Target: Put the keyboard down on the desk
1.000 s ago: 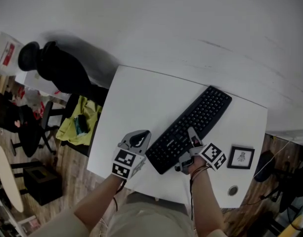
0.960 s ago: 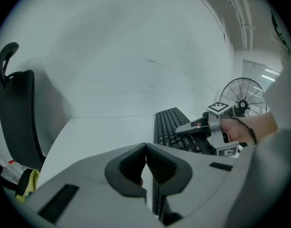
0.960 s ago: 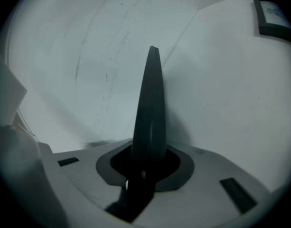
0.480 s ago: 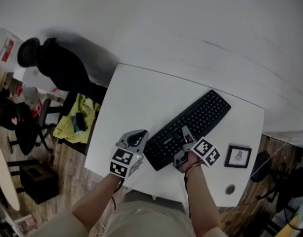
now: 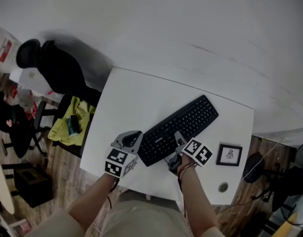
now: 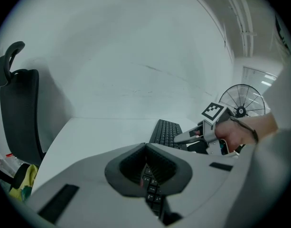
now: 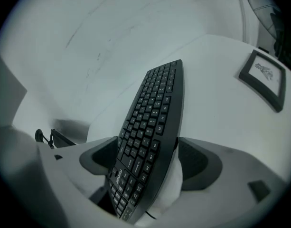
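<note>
Now, largest first.

Wall (image 5: pixel 191 23): white and bare, seen behind the far edge of the desk.

Floor (image 5: pixel 52 181): wood boards, seen left of the desk and below it.

Desk (image 5: pixel 136 98): a white top, viewed steeply from above. The keyboard, a framed picture and a round hole are found on it.

Office chair (image 5: pixel 57 68): black and high-backed, stood off the far-left corner of the desk.

Fan (image 6: pixel 242 106): a round wire cage, seen in the left gripper view beyond the right hand.

Yellow-green cloth (image 5: pixel 69 125): draped over something just left of the desk.

Keyboard (image 5: pixel 186 120): black, laid keys up and diagonally across the middle of the desk. One end is turned toward the person, the other toward the far right. Whether the near end is fully rested cannot be told.

Left claw (image 5: pixel 133 138): set at the near-left end of the keyboard. Its jaws are drawn close, and the end keys are seen in the narrow slot between the pads, so that end is gripped.

Right claw (image 5: pixel 175 152): set at the near long edge of the keyboard, to the right of the left claw. Its jaws have just been opening and are spread wide. The keyboard is seen between them, with white desk showing beside one pad, so nothing is pressed.

Framed picture (image 5: pixel 229 154): small and black-framed, laid flat to the right of the keyboard and apart from it.

Round hole (image 5: pixel 223 186): small, set near the near-right corner of the desk, closer to the person than the framed picture.
</note>
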{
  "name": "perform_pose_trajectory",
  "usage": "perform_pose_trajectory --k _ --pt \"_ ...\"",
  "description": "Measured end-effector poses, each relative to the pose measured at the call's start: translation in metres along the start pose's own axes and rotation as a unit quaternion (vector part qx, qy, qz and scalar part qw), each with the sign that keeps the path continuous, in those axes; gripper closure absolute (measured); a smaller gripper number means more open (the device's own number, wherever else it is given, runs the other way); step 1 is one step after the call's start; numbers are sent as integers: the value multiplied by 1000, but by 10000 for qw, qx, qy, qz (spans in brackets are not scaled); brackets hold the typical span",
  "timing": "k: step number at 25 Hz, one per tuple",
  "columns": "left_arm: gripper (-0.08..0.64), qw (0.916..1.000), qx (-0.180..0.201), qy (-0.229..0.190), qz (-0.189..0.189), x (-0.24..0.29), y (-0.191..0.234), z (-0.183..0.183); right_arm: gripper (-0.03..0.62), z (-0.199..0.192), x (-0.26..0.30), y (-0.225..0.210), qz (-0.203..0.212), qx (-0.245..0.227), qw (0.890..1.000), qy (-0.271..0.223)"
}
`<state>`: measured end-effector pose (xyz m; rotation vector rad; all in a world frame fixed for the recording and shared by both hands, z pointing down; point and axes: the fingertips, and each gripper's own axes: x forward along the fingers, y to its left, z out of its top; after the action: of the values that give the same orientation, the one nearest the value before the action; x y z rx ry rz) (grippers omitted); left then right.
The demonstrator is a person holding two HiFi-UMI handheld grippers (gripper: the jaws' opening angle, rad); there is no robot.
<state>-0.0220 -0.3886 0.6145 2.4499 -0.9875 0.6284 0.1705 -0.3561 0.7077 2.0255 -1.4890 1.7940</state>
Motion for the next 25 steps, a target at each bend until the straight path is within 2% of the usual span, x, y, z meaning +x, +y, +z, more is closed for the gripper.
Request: perform_pose_trajectory --k 3,6,8,11,12,15,18,21,23,25 --pt "538 10000 -12 23 -17 -5 -1 -1 201 -1 -6 7 88 -230 9997 21" --pt "538 10000 51 -54 -4 -12 -3 6 201 10 -22 19 196 -574 9977 -308" --pt "538 9998 122 -157 15 -18 -4 15 201 21 -37 32 318 -1012 9922 -655" --pt "538 9990 261 -351 50 -27 -6 32 204 37 -62 59 608 -1690 9776 -1101" --pt "538 9986 302 -424 62 -30 -6 38 207 44 -72 69 694 -1892 9712 -1273" --pt "538 9975 391 -583 84 -40 -10 55 304 67 -109 96 820 -2446 9469 -1919" --pt "538 9961 509 -709 115 -55 -14 71 336 85 -148 122 946 -2893 9204 -2453" --pt "538 9913 751 -1061 185 -72 -19 100 365 100 -188 147 1119 -3316 8884 -2971" --pt "538 9875 859 -1310 175 -80 -25 120 430 110 -218 161 1279 -3523 8642 -3356" --pt "538 9840 943 -1506 150 -91 -31 137 461 114 -248 174 1430 -3716 8406 -3673"
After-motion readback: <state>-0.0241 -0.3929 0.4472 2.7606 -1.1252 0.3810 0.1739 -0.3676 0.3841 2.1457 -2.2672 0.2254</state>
